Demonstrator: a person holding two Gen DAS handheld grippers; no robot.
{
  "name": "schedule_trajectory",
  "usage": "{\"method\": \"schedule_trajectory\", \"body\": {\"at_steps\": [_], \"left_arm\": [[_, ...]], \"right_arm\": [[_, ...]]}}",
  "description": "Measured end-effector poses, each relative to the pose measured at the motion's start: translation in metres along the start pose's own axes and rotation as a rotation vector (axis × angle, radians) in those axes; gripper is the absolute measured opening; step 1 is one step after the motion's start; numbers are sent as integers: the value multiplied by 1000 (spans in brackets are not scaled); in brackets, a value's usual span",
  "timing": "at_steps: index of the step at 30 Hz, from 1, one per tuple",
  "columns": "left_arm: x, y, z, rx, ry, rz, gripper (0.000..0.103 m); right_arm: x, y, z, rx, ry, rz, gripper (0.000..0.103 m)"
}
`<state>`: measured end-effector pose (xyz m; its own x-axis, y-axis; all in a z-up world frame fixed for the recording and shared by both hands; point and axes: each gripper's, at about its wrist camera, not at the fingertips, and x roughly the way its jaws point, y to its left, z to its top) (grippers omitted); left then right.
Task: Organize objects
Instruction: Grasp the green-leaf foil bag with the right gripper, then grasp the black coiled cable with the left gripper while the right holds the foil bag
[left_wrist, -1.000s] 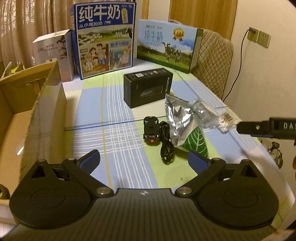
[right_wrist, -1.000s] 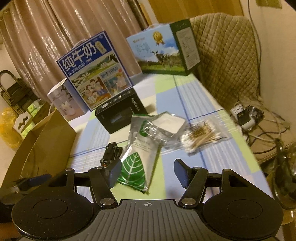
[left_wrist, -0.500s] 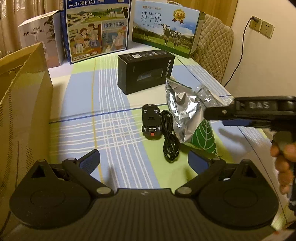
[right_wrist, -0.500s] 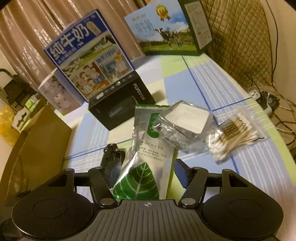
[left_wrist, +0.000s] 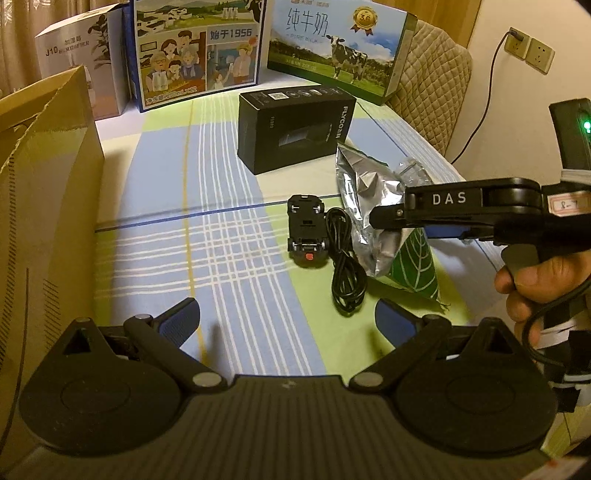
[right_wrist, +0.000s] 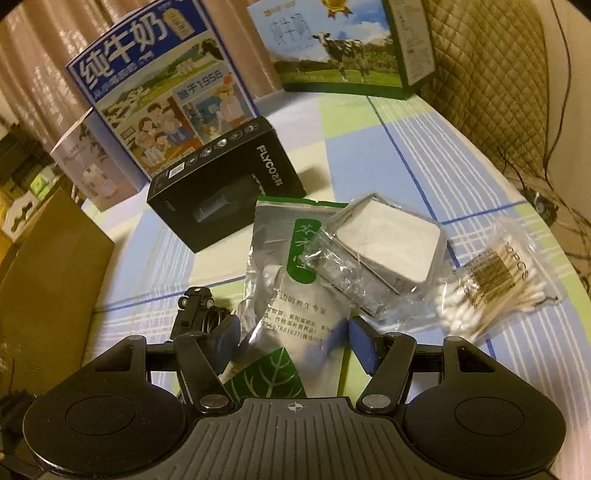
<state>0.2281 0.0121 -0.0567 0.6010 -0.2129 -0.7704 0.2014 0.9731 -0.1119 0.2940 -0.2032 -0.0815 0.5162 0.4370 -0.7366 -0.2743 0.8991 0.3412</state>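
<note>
On the checked tablecloth (left_wrist: 229, 236), a silver foil pouch (right_wrist: 291, 295) with a green leaf print is lying at centre, with the right gripper (right_wrist: 291, 343) straddling its lower part; the jaws are standing apart, one blue pad (right_wrist: 360, 343) on either side of the pouch, and whether they are touching the foil cannot be told. A clear-wrapped white packet (right_wrist: 384, 251) is resting partly on the pouch, and a bag of cotton swabs (right_wrist: 495, 284) is lying just beside that packet, toward the table edge. A small black clip-like device (left_wrist: 306, 230) with a red button is sitting left of the pouch, with a coiled black cable (left_wrist: 345, 266) lying between the two. A black FLYCO box (left_wrist: 295, 129) is standing behind these items. Two milk cartons (left_wrist: 195, 51) and a white box (left_wrist: 81, 55) are lining the far edge. The left gripper (left_wrist: 288, 319) is hovering over the cloth with jaws wide and holding nothing. A brown cardboard box (left_wrist: 44, 206) is standing at its left. In the left wrist view, a hand (left_wrist: 535, 288) is gripping the handle of the right gripper above the pouch.
</note>
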Motion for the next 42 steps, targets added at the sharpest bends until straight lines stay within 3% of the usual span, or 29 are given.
{"method": "schedule_trajectory", "body": {"at_steps": [2, 7, 17, 21, 25, 29, 31, 42], "left_arm": [[0, 0, 0, -3, -1, -1, 99], [1, 1, -3, -4, 10, 2, 99], [3, 0, -6, -1, -1, -17, 98], [9, -9, -5, 26, -21, -54, 87], [26, -21, -4, 71, -28, -85, 56], [36, -27, -6, 92, -37, -76, 36], [33, -26, -7, 72, -45, -66, 18], [-26, -22, -53, 15, 26, -60, 17]], "right_arm": [[0, 2, -1, -21, 5, -5, 60], [-6, 4, -2, -34, 33, -4, 44], [-42, -2, -33, -82, 106, 19, 40], [-58, -4, -45, -92, 116, -10, 40], [-62, -7, -49, -85, 110, -15, 40], [-63, -8, -51, -92, 104, -12, 40], [-64, -6, -53, -104, 101, -21, 40], [-101, 9, -100, -103, 110, -51, 40]]}}
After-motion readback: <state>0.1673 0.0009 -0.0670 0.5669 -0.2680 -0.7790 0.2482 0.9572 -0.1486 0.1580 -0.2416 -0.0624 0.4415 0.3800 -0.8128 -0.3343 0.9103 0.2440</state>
